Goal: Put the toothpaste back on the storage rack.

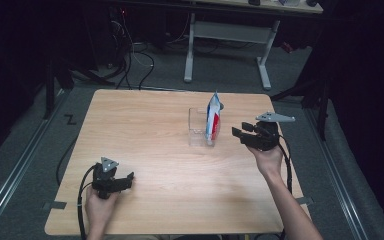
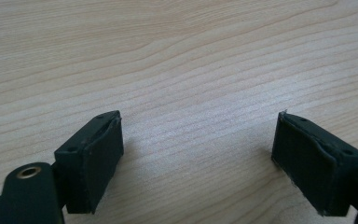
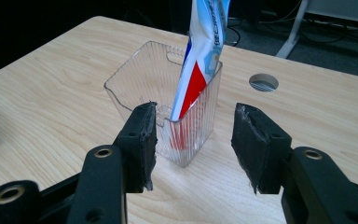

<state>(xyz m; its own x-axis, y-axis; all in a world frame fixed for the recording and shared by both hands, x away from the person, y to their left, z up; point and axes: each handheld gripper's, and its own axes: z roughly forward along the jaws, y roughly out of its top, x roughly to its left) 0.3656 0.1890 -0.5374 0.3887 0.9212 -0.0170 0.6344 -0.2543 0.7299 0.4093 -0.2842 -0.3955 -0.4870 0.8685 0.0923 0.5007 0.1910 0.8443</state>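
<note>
Your right gripper (image 3: 193,140): fingers spread, empty, just short of clear cup (image 3: 144,77) | toothpaste tube (image 3: 198,56): lettering unreadable | left gripper (image 2: 198,154): fingers spread over tabletop (image 2: 177,56)

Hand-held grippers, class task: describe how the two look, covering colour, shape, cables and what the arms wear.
Both are black. The left hand-held gripper and the right hand-held gripper each carry a grey three-cornered plate on top and trail a black cable. Each has two blocky jaws with flat dark pads and screw holes along the arms. The forearms are bare, with no sleeves in sight.
</note>
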